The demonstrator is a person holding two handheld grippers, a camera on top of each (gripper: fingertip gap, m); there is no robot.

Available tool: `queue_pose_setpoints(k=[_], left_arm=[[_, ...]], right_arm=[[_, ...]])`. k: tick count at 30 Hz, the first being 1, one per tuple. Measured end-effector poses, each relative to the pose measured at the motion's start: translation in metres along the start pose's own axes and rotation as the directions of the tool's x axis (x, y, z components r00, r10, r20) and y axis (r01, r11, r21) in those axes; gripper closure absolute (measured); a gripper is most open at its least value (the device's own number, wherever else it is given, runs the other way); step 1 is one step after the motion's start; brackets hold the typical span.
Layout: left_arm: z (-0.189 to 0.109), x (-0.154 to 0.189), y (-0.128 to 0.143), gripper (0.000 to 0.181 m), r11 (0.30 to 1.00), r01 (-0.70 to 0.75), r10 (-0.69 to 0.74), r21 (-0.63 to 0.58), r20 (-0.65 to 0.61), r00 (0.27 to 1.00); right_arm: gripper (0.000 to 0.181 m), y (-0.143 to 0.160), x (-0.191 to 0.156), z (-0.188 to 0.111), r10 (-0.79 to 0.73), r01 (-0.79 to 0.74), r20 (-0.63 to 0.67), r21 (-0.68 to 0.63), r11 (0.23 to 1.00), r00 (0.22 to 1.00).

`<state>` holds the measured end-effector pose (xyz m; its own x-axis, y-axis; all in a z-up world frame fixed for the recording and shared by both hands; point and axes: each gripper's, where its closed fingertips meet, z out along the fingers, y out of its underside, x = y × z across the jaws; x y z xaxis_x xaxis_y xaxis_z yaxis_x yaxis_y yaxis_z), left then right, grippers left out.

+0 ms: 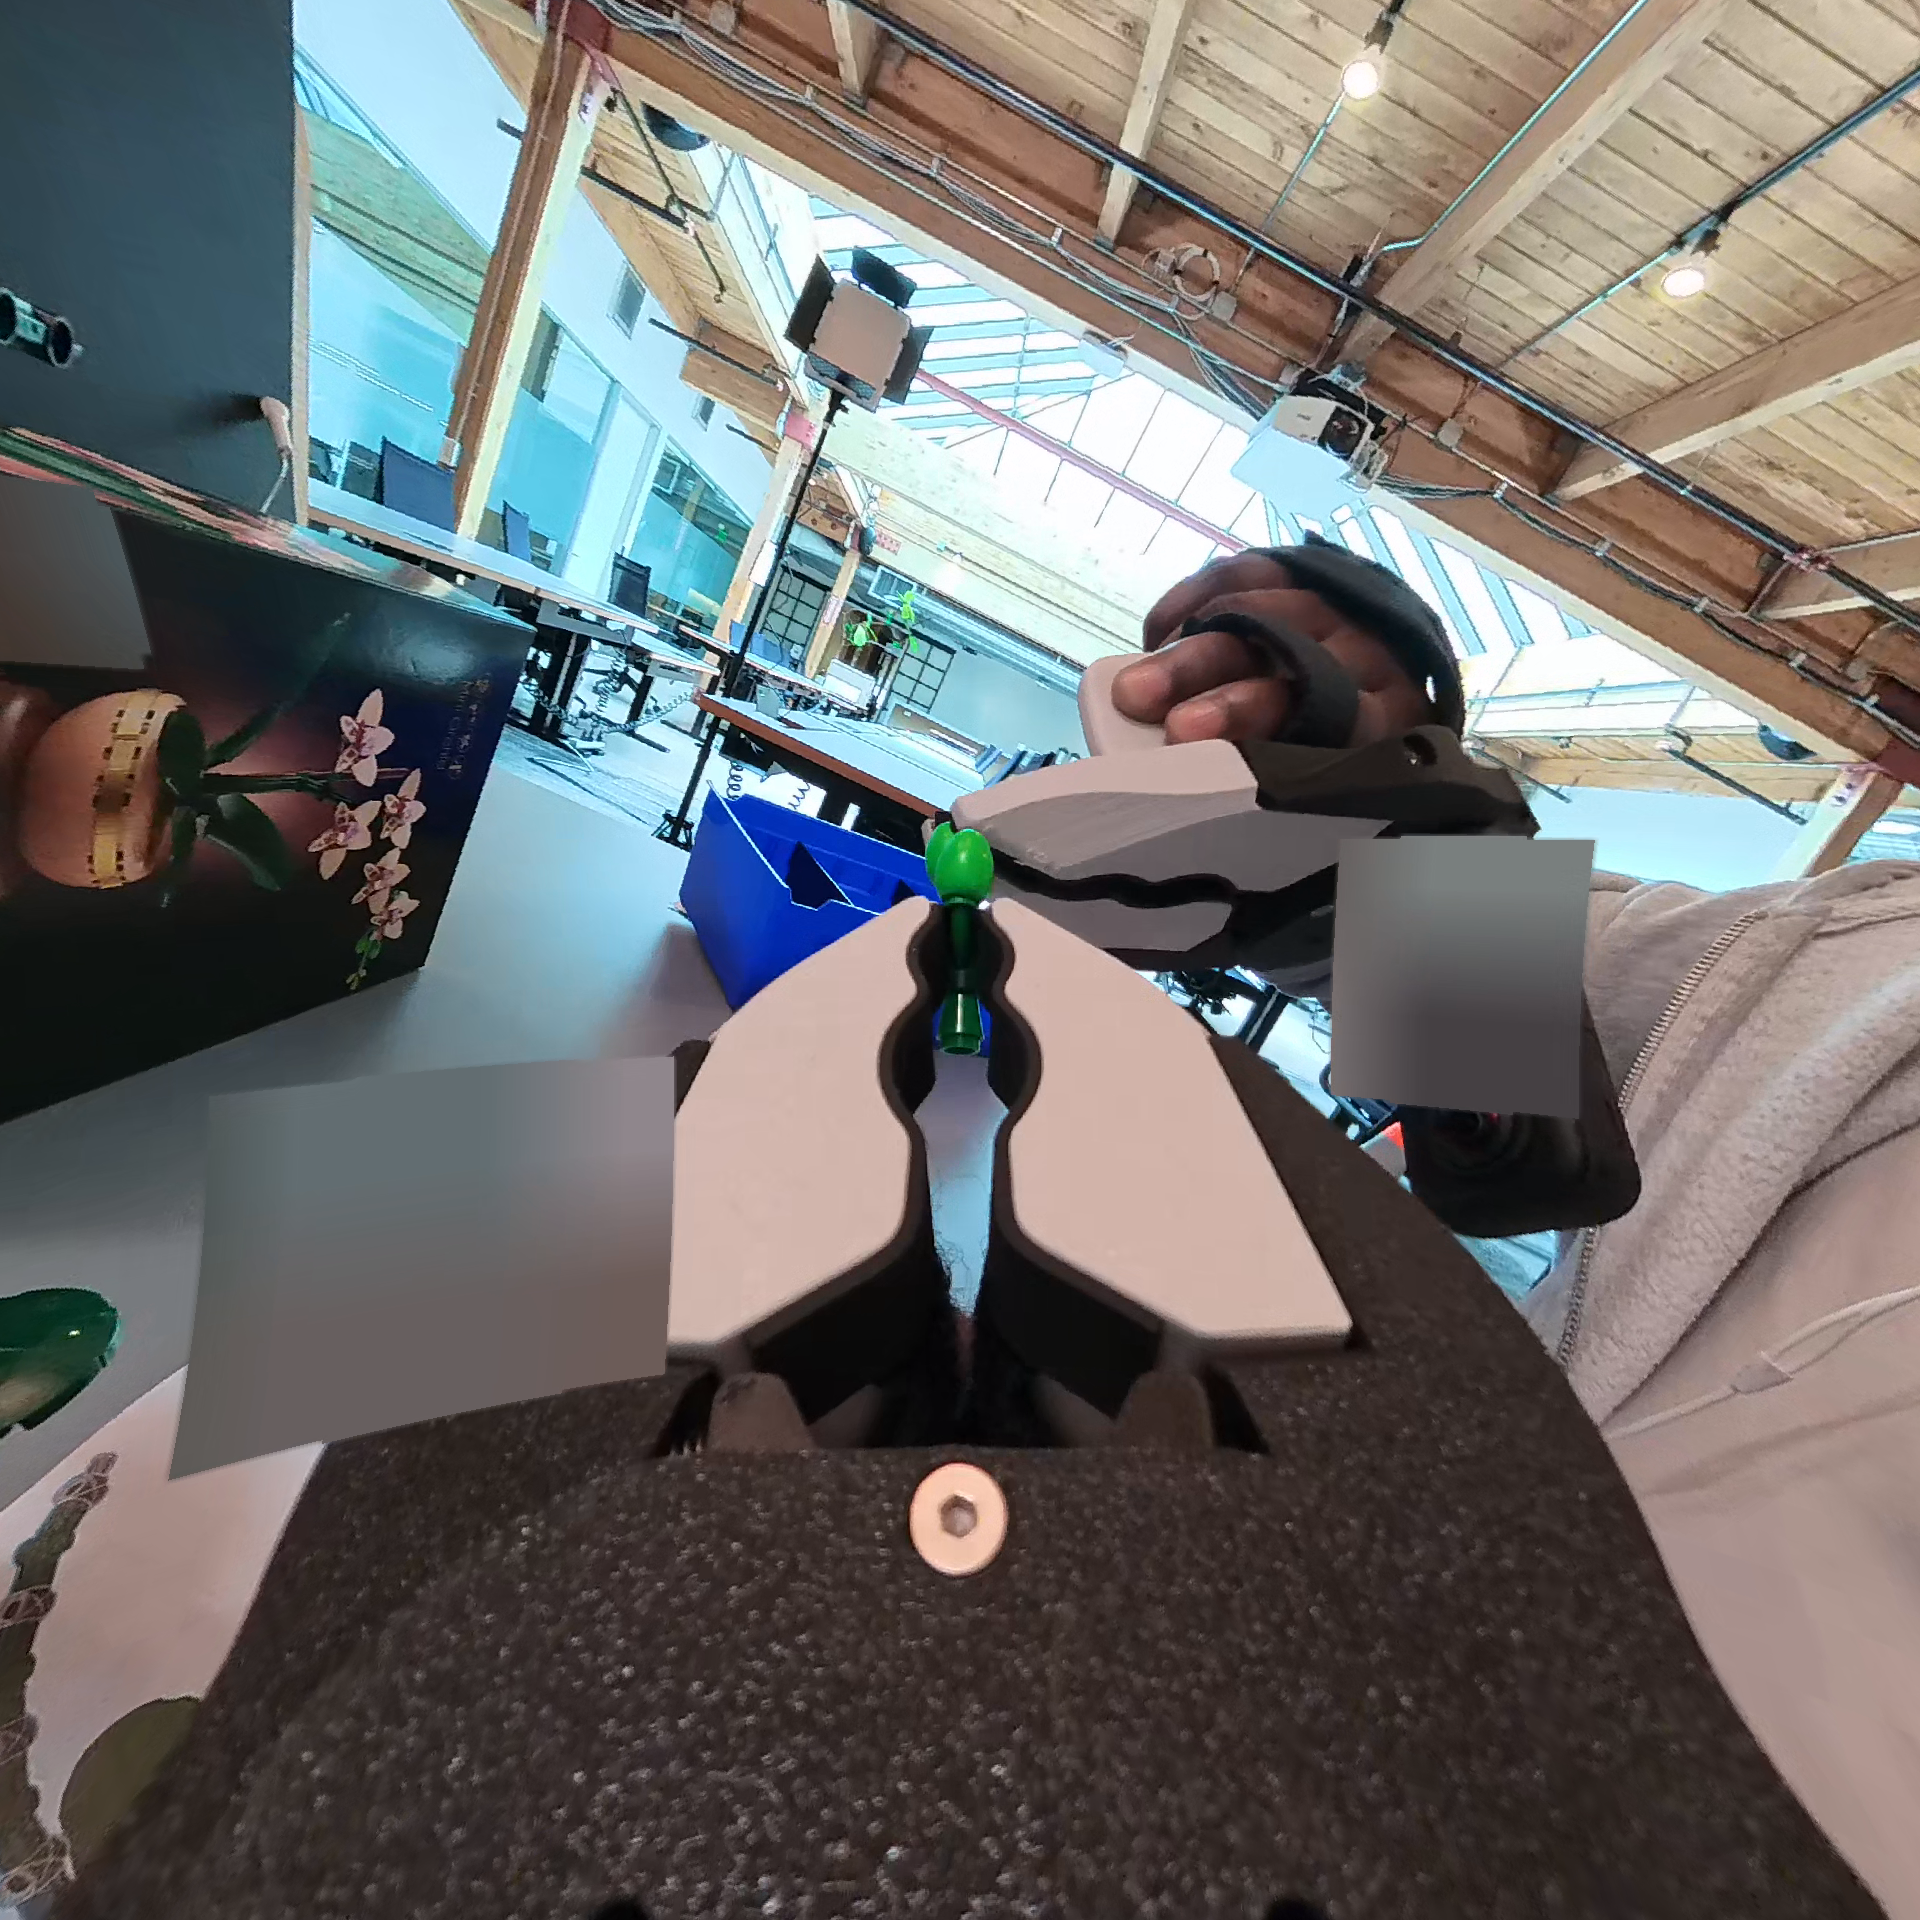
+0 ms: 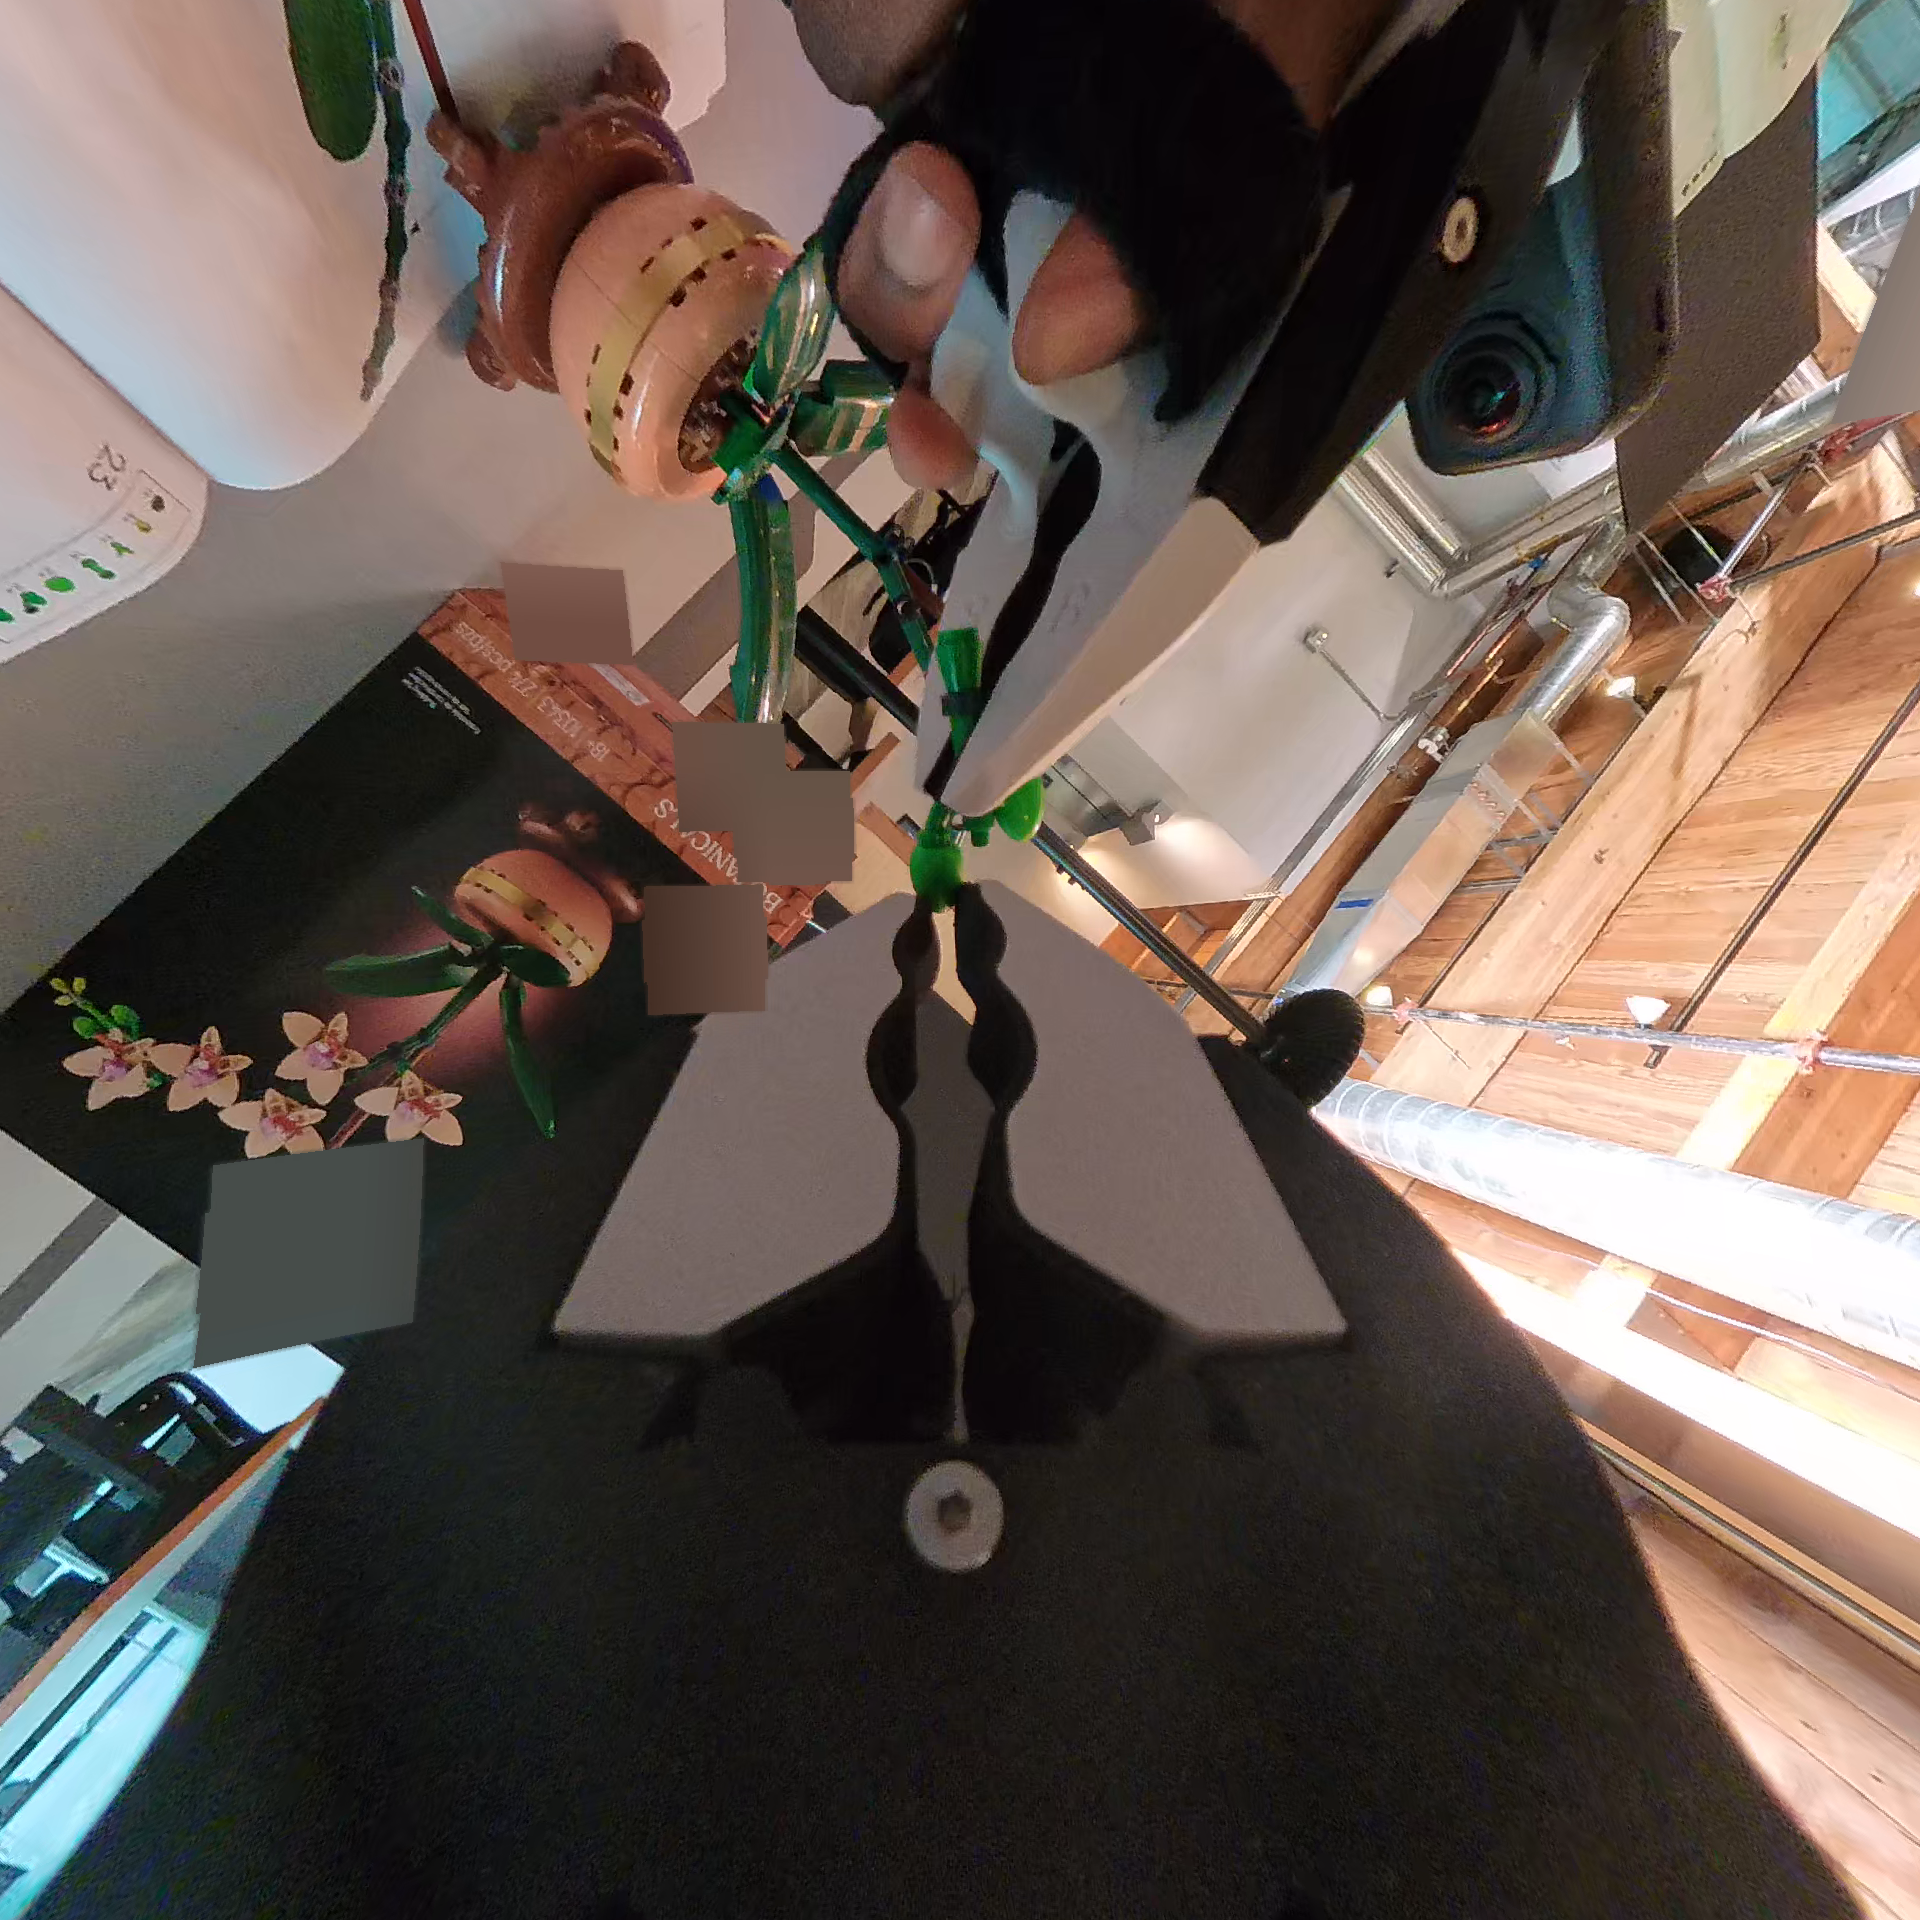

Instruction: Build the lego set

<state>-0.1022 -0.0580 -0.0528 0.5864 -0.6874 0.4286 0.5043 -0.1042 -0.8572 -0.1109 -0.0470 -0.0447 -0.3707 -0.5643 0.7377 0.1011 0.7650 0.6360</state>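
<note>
My left gripper (image 1: 956, 914) is shut on a short dark green stem piece (image 1: 961, 987) and holds it upright in the air. A bright green bud (image 1: 961, 857) sits on top of the stem. My right gripper (image 1: 940, 831) reaches in from the right, and its tips close on the bud. In the right wrist view my right gripper (image 2: 945, 902) pinches the bud (image 2: 935, 868), and the left gripper (image 2: 951, 774) comes in from above, holding the stem (image 2: 961, 665). The partly built pot with green leaves and stems (image 2: 644, 343) stands on the table behind.
The dark set box with the orchid picture (image 1: 260, 790) stands at the left and also shows in the right wrist view (image 2: 312, 883). A blue bin (image 1: 769, 883) sits behind the grippers. The instruction booklet (image 2: 94, 520) lies open on the white table. A light stand (image 1: 857, 343) rises beyond. Only a small space, under 4 cm, lies between the two pairs of fingers.
</note>
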Motion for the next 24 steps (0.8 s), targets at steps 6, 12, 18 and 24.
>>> queue_pose_setpoints(k=[6,12,18,24], left_arm=[[-0.001,-0.005,-0.004,0.178,0.999,0.019,-0.021,0.038,0.037,0.999],[-0.003,-0.009,-0.007,0.178,0.998,0.026,-0.030,0.059,0.060,0.998],[-0.003,-0.010,-0.009,0.178,0.997,0.023,-0.028,0.073,0.064,0.998],[-0.005,-0.009,-0.015,0.178,0.992,0.034,-0.041,0.119,0.051,0.998]], right_arm=[[0.177,0.002,0.000,0.005,-0.012,0.012,-0.008,-0.047,0.999,1.000],[0.177,0.001,0.000,0.008,-0.007,0.006,-0.010,-0.066,0.998,1.000],[0.178,0.001,0.004,0.010,0.015,-0.017,-0.026,-0.070,0.997,1.000],[0.178,0.004,0.011,0.011,0.065,-0.069,-0.045,-0.090,0.994,0.997]])
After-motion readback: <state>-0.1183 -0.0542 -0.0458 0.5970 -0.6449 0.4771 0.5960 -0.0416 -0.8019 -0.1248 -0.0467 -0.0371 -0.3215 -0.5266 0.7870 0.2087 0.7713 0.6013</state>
